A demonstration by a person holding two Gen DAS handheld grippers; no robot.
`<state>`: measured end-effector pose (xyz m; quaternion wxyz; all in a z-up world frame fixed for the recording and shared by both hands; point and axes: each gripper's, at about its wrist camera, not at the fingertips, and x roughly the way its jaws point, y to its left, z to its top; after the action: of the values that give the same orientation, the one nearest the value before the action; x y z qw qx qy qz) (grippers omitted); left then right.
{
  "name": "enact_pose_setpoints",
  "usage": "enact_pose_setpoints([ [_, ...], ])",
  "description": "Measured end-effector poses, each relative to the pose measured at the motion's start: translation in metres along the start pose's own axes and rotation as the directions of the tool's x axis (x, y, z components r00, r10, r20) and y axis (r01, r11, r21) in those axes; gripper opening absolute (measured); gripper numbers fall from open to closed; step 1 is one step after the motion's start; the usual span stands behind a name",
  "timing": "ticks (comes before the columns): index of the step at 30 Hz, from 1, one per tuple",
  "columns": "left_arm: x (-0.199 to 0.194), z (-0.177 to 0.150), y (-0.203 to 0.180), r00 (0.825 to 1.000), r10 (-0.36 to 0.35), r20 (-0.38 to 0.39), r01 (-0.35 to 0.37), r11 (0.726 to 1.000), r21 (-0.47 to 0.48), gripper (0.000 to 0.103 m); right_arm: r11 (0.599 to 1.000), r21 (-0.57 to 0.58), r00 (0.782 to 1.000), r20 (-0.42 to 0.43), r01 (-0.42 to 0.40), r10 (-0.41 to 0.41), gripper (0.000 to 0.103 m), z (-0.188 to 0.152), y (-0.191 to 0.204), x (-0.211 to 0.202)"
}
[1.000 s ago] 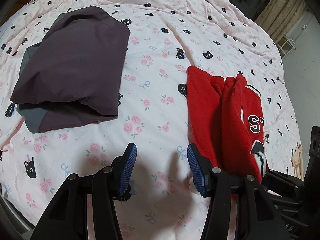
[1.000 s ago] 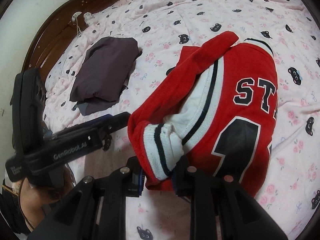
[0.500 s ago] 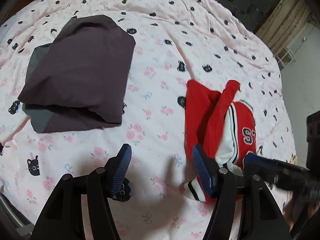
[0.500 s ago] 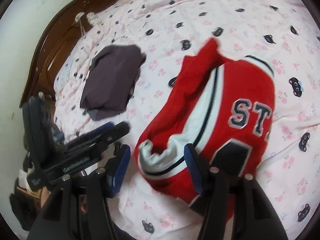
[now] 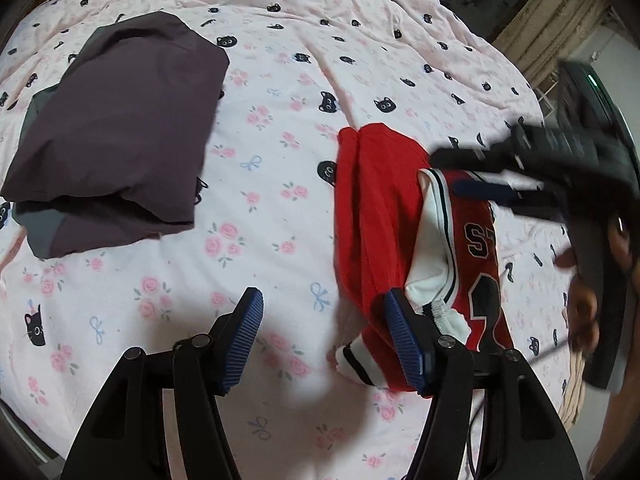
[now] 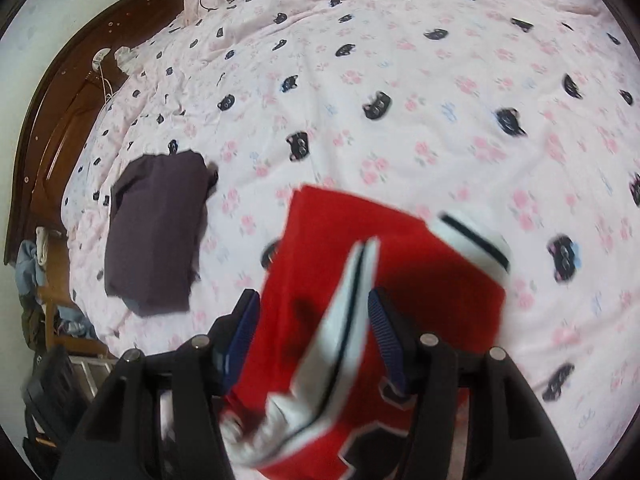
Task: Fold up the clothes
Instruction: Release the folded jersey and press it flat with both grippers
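Note:
A red jersey [image 5: 384,216] with white and black trim lies partly folded on the pink bedsheet [image 5: 280,80]. It also shows in the right wrist view [image 6: 332,264]. My left gripper [image 5: 324,340] is open and empty, just left of the jersey's lower edge. My right gripper [image 6: 314,340] is open above the jersey, with the cloth seen between its jaws; the view is blurred. In the left wrist view the right gripper [image 5: 480,176] hovers over the jersey's upper part. A folded dark purple garment [image 5: 116,132] lies to the left, also in the right wrist view [image 6: 160,232].
A wooden headboard [image 6: 60,120] runs along the bed's left side in the right wrist view. Clothes and clutter [image 6: 36,264] lie beside the bed. Curtains [image 5: 552,20] hang beyond the far right edge.
My right gripper opened, let go of the jersey's cuff and moved forward over the jersey. My left gripper stayed open and drifted a little.

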<state>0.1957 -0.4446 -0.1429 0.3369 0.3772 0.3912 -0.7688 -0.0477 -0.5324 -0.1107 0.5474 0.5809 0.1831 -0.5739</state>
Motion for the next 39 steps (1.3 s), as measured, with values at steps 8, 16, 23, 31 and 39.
enact_pose_setpoints([
  [8, -0.007, -0.003, -0.002, 1.0, 0.014, 0.014, -0.014, 1.0, 0.02, 0.058, 1.0, 0.012, 0.996, -0.089, -0.013, 0.014, 0.058, 0.041, 0.023, 0.05],
  [16, 0.029, -0.008, 0.001, 0.99, 0.124, -0.066, -0.119, 0.99, 0.07, 0.058, 0.996, 0.089, 0.99, -0.14, -0.02, 0.032, 0.059, 0.059, 0.015, 0.104],
  [23, 0.02, -0.009, 0.007, 0.994, 0.097, -0.048, -0.094, 0.994, 0.058, 0.058, 0.965, 0.113, 0.972, 0.013, -0.236, 0.237, 0.061, 0.046, 0.004, 0.05],
  [31, 0.003, -0.002, 0.004, 0.999, 0.036, 0.028, -0.037, 0.999, 0.033, 0.058, 0.878, -0.019, 0.854, 0.223, -0.479, 0.47, 0.073, -0.062, -0.023, -0.064],
  [39, 0.0, 0.003, -0.005, 0.998, -0.027, 0.064, 0.025, 0.999, 0.027, 0.058, 0.956, -0.161, 0.942, 0.192, -0.247, 0.276, 0.074, -0.163, -0.023, -0.074],
])
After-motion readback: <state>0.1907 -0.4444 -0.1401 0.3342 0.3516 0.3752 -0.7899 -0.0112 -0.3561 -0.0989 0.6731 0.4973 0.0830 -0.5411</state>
